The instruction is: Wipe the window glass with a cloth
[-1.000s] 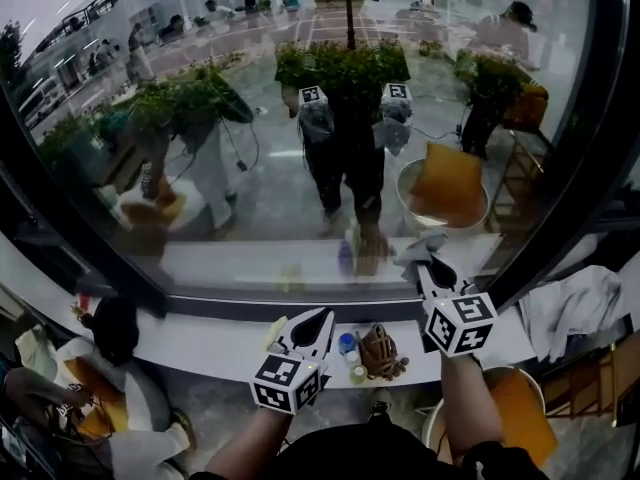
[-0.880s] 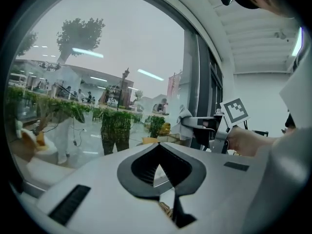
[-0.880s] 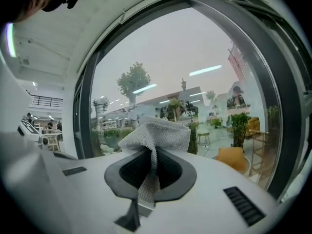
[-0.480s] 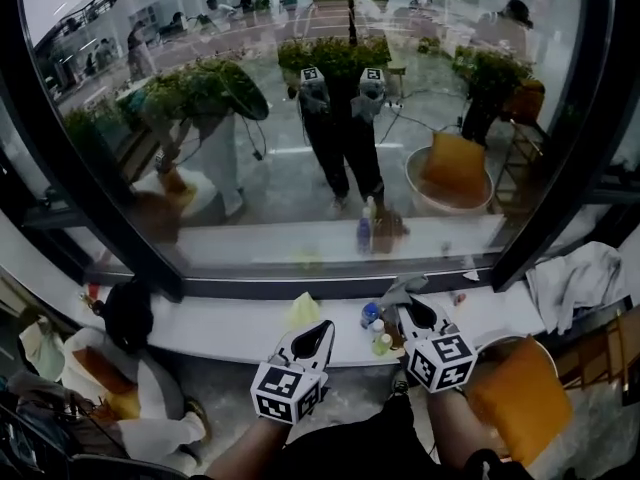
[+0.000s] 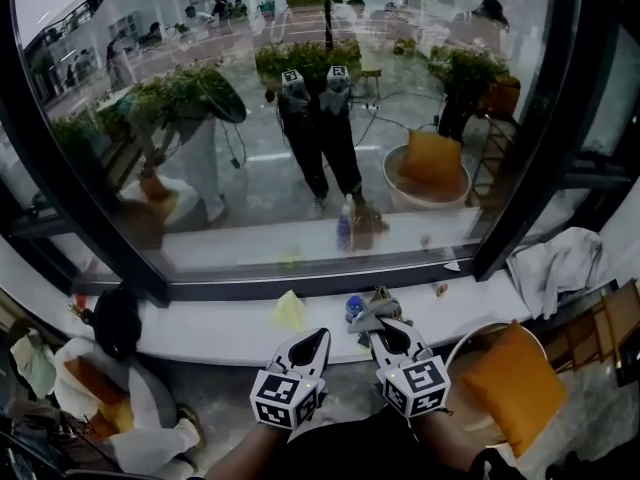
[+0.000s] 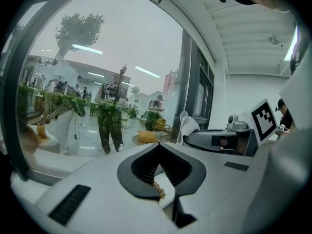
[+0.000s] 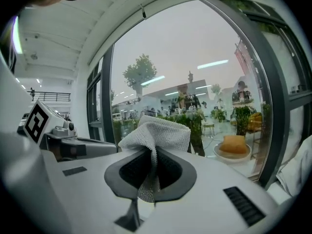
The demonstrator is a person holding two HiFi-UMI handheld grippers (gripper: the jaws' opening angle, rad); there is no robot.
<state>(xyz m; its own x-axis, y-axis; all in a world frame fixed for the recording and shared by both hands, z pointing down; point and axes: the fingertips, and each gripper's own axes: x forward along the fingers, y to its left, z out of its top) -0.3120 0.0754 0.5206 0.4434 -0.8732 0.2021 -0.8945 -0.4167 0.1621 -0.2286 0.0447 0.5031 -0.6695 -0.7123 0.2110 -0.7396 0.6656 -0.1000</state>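
The large curved pane of window glass in its black frame rises above a long white ledge. Low at the right sits a plump orange cushion. The right gripper hangs over the ledge, short of the pane, jaws pinching a grey knitted cloth that bunches above them. The left gripper beside it has its jaws pressed together, empty. A crumpled yellow rag and a small blue-capped bottle rest on the ledge.

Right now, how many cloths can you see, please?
3: a grey cloth in the right gripper, a yellow cloth on the sill, a white cloth draped far right. Others may be hidden.
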